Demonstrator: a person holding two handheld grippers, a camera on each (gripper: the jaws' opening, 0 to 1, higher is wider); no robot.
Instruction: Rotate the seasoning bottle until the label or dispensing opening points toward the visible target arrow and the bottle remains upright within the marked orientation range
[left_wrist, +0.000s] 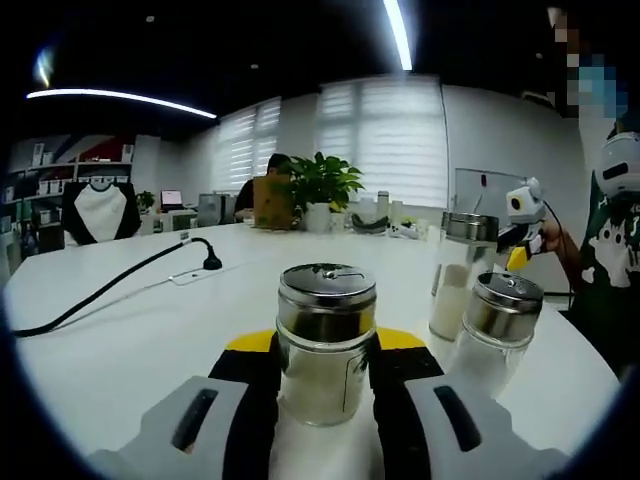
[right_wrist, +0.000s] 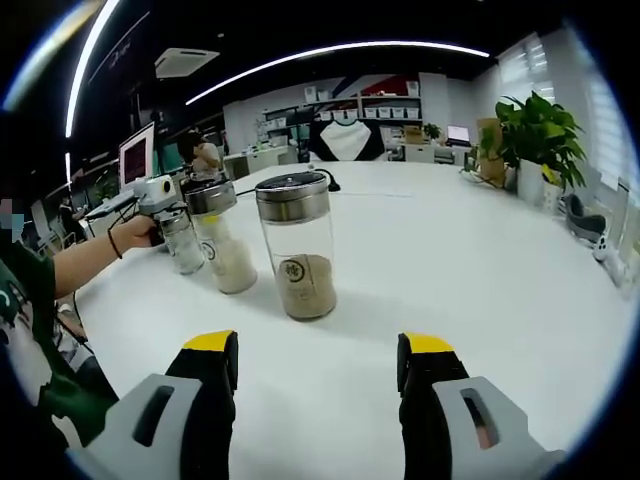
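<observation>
Left hand-held gripper (left_wrist: 325, 395) clamps the steel-capped glass seasoning bottle (left_wrist: 325, 345) upright for turning; right hand-held gripper (right_wrist: 318, 375) waits open, short of the brown-powder jar (right_wrist: 297, 255) on the white desk (right_wrist: 480, 260).

- The right gripper (right_wrist: 318, 372) rises from the bottom of the frame, its two yellow-tipped black jaws spread wide with bare white table (right_wrist: 480, 270) between them.
- Just above centre stands an upright seasoning bottle (right_wrist: 298, 245), metal-capped, holding brownish powder, with a round label facing the camera.
- To its left stands a second bottle (right_wrist: 222, 240) with pale contents, and left of that a smaller jar (right_wrist: 182, 240).
- At centre left a hand (right_wrist: 135, 235) holds the other gripper (right_wrist: 158, 195) at the smaller jar.
- A potted plant (right_wrist: 540, 140) sits at upper right.
</observation>
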